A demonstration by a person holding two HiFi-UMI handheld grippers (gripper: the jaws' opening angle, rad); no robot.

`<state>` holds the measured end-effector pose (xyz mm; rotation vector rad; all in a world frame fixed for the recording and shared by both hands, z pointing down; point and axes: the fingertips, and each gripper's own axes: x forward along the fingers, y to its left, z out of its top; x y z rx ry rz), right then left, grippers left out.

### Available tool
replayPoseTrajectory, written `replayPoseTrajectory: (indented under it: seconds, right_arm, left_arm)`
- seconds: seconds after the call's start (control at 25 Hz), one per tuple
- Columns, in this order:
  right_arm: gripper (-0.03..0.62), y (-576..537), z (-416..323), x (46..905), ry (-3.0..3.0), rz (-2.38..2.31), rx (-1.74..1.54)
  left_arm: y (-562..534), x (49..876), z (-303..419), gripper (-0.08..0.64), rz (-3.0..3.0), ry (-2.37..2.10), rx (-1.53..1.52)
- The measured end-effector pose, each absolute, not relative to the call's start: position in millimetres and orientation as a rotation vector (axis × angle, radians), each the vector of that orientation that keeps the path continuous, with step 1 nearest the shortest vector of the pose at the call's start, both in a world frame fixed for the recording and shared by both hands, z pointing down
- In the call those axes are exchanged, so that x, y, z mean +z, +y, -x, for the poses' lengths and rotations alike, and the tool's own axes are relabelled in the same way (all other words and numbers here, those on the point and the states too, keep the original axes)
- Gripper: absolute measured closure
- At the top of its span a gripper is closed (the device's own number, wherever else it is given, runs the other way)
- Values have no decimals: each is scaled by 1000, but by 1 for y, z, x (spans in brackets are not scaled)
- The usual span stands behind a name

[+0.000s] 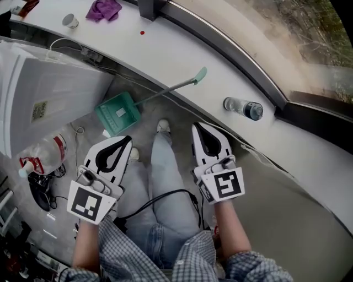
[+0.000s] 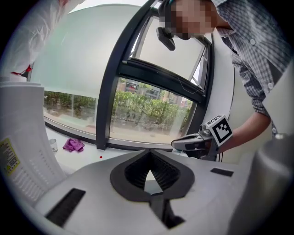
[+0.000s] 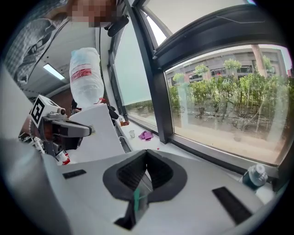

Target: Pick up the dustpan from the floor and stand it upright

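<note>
Dustpan (image 1: 117, 113) on floor (image 1: 287, 220), handle (image 1: 165, 91) slanted away. Left gripper (image 1: 127, 139) and right gripper (image 1: 196, 126) held near dustpan, both pressed together, empty. Risk: handle knocked aside if approached with jaws unopened.

Purple cloth (image 1: 103, 9), white cup (image 1: 70, 21), water bottle (image 1: 243, 107) lying down

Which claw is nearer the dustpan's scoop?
Left. The left claw hangs just short of the dustpan scoop, on the person's side; the right claw is off to its right.
</note>
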<state>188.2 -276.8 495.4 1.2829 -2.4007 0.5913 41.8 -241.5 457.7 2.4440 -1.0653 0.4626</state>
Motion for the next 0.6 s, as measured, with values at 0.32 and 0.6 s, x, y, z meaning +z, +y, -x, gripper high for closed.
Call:
replayPoseTrajectory:
  seconds: [0.32, 0.6]
  right_arm:
    - [586, -298, -202, 548, -2361, -1289, 642]
    - [586, -318, -208, 598, -2311, -1303, 718]
  left_arm:
    - [-253, 507, -72, 554, -2439, -969, 518]
    - [-275, 543, -87, 554, -2438, -950, 536]
